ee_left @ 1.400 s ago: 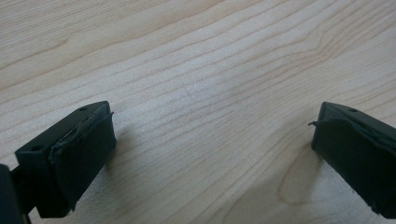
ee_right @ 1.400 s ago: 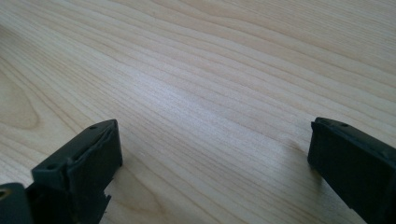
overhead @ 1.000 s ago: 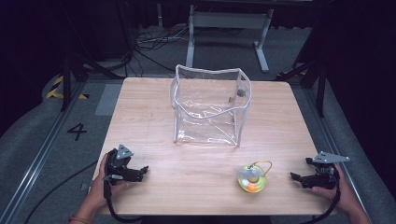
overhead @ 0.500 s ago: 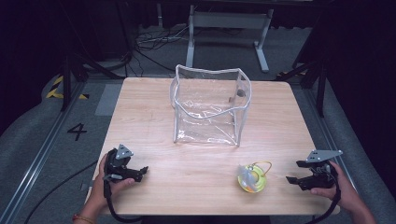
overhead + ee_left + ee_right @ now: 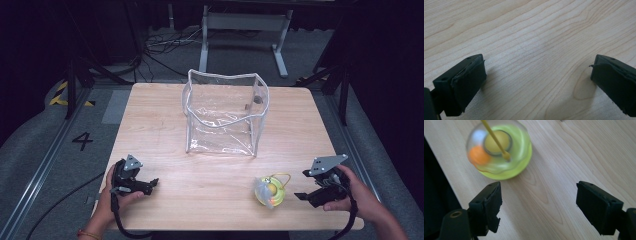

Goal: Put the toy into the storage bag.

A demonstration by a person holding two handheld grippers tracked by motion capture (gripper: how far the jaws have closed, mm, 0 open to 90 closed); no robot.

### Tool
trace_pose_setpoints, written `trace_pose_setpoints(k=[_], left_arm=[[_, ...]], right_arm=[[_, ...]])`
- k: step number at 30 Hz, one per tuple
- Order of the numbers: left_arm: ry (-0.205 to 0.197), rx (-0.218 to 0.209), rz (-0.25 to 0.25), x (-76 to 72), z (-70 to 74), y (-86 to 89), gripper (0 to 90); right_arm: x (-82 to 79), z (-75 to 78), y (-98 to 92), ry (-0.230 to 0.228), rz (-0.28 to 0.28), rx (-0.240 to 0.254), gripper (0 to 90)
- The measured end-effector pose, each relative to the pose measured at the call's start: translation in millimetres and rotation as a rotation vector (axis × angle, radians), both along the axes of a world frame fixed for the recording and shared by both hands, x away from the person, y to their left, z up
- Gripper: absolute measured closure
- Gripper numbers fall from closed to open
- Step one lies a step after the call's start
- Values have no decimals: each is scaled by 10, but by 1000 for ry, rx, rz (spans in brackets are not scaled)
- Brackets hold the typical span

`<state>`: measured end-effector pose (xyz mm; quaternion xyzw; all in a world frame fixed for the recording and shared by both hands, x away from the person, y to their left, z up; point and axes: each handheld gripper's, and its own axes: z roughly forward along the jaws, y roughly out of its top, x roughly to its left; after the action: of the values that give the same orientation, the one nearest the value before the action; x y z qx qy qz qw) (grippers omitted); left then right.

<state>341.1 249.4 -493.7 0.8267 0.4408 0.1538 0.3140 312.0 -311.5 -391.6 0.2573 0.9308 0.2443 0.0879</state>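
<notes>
Wooden table [image 5: 165,125]; right gripper [image 5: 311,192] near toy [image 5: 270,191], fingers apart.

The counter [image 5: 165,125] is pale, matt wood with smooth grain. The bag [image 5: 223,112] is clear, glossy plastic. The toy [image 5: 499,150] is shiny yellow-green plastic. The jaws carry matt black, rough-edged pads.

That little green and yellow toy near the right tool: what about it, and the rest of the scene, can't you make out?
- Toy: right gripper view, blurred, so its inner parts stay vague; high view, too small.
- Clear bag: high view, the dark fitting on its far wall is too small to identify.
- Right tool: right gripper view, body cut off by the bottom edge.
- Left tool: left gripper view, jaws cut off at the edges.
</notes>
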Motion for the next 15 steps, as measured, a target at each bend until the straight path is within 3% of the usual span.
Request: trace_pose_setpoints(k=[4, 5, 11, 15], left_arm=[[0, 0, 0, 0, 0, 0, 2], [0, -1, 1, 0, 0, 0, 2], [0, -1, 1, -1, 0, -1, 2], [0, -1, 1, -1, 0, -1, 2]], right_arm=[[-8, 108, 122, 9, 31, -28, 236], [-7, 186, 200, -2, 50, -55, 244], [19, 374, 360, -16, 82, -75, 255], [57, 462, 432, -15, 102, -72, 314]])
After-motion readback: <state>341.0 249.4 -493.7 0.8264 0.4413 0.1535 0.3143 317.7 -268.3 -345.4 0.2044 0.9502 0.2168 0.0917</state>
